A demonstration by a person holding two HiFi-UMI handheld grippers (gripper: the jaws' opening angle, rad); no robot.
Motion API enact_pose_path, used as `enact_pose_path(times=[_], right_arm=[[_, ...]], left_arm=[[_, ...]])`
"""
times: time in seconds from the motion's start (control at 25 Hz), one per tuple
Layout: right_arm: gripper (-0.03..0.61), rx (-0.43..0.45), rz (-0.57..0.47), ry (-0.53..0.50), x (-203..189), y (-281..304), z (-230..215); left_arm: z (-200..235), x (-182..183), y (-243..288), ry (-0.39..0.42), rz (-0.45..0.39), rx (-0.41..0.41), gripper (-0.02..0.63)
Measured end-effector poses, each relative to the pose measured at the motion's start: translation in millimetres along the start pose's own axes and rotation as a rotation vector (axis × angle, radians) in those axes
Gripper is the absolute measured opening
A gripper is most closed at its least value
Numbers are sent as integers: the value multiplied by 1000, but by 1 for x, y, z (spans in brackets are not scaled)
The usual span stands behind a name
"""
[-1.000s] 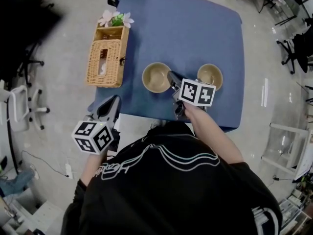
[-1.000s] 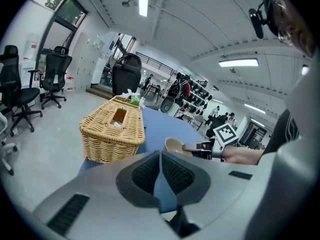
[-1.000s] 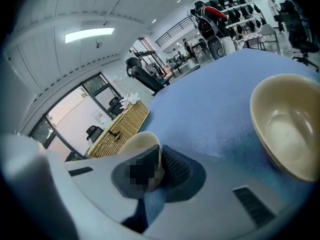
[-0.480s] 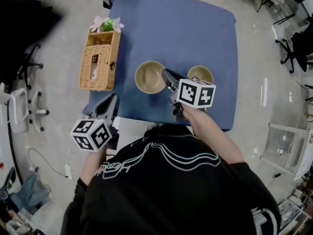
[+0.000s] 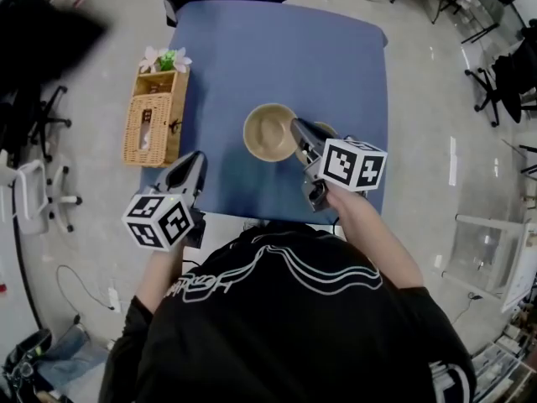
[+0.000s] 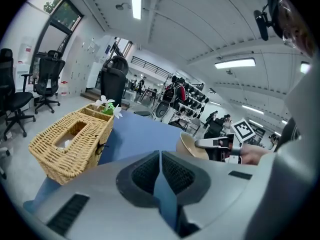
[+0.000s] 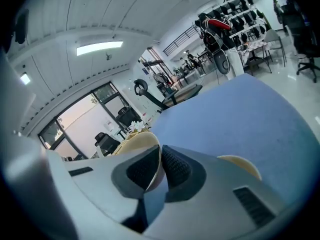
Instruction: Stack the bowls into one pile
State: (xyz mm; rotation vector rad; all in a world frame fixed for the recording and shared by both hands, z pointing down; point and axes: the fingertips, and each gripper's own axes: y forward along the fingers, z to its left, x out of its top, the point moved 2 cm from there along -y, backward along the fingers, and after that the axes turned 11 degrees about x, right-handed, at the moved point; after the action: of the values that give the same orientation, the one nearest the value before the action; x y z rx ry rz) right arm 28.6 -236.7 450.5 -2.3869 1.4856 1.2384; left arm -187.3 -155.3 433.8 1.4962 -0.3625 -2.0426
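Right gripper view shows the right hand-held gripper [image 7: 160, 153] clamped on the big bowl's [image 7: 138, 141] rim, likely to carry it to the small bowl [image 7: 240, 162]; the left hand-held gripper [image 6: 160, 156] is clenched, empty.

White script on the person's black shirt [image 5: 197, 285] seems lettering, but too small to read.

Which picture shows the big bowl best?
The head view: the big bowl shows nearly whole, from above. The right gripper view shows only its rim, pinched by the right gripper. The left gripper view shows just part of its side.
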Motion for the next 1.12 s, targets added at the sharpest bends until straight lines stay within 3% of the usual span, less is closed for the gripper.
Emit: enact_pose_path(times=[0.52,1.12], right_arm=[[44,-60,-22,7,18,-71,-53],[48,-53,94,-23,-10,-88,-106]], left_arm=[[-62,-1,40,50,28,-31,34],[-102,-27,53,54,36,-6,34]])
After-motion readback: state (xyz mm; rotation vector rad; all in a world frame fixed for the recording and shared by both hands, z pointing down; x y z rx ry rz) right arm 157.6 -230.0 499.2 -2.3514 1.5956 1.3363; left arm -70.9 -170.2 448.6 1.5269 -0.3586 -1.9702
